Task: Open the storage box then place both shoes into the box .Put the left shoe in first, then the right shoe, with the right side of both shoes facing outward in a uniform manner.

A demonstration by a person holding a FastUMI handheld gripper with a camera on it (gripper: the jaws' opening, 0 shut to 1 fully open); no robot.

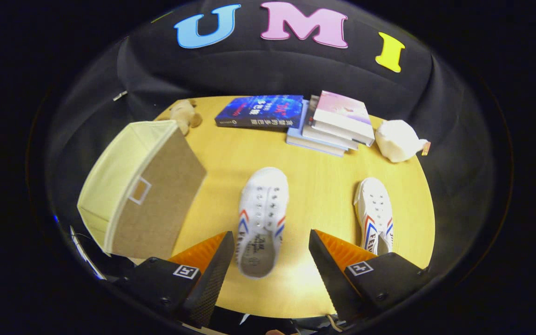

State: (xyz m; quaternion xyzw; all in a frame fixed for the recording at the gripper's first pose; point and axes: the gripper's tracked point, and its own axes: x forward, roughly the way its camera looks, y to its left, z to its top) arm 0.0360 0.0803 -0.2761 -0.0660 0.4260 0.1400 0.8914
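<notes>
Spread wide, the tool (271, 249) holds nothing; one white shoe (262, 218) lies between its fingers on the surface (324, 186), its mate (374, 216) toward the right edge, the storage box (142, 186) at the left edge.

No legible text on the books (296, 118) or shoes (262, 218)

At the table's (314, 186) far edge we see books (305, 118), with a brown plush toy (184, 114) and a white bundle (398, 139) flanking them.
</notes>
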